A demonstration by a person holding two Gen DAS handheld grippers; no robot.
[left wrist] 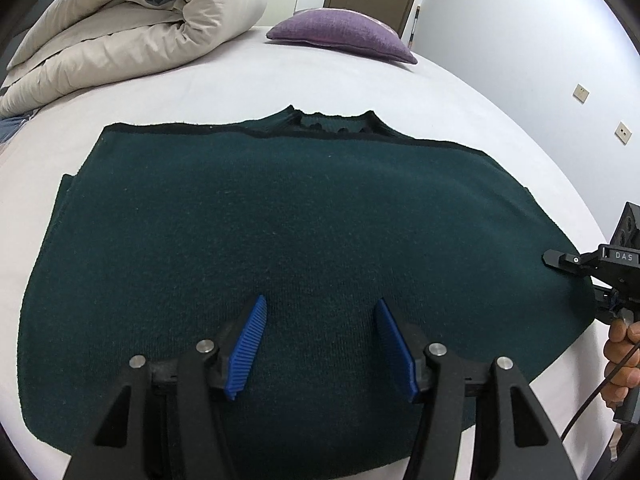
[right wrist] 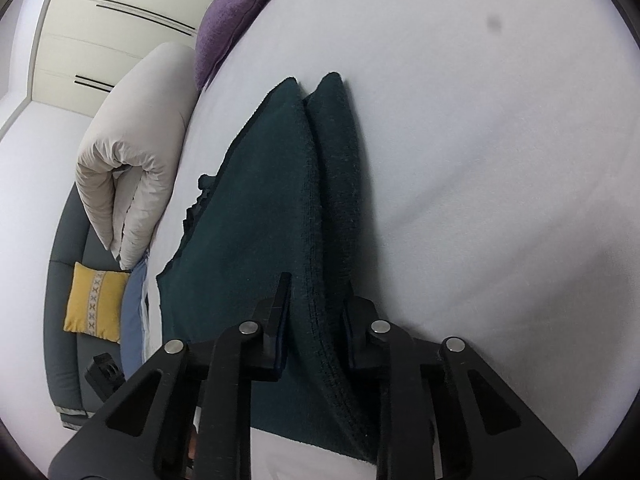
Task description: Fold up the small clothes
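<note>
A dark green knit sweater [left wrist: 280, 208] lies flat on the white bed [left wrist: 320, 76], neckline at the far side, its sides folded in. My left gripper [left wrist: 320, 308] hovers open and empty over its near middle, blue pads [left wrist: 248, 344] wide apart. My right gripper [left wrist: 550, 259] reaches in at the sweater's right edge. In the right wrist view the right gripper [right wrist: 316, 292] straddles the layered edge of the sweater [right wrist: 280, 184], with the fabric between its fingers; the jaws look closed on it.
A rolled beige duvet [left wrist: 132, 32] lies at the far left of the bed and a purple pillow [left wrist: 340, 34] at the far end. A yellow cushion [right wrist: 96, 306] sits on a grey sofa [right wrist: 68, 360] beside the bed. A wall [left wrist: 540, 40] is on the right.
</note>
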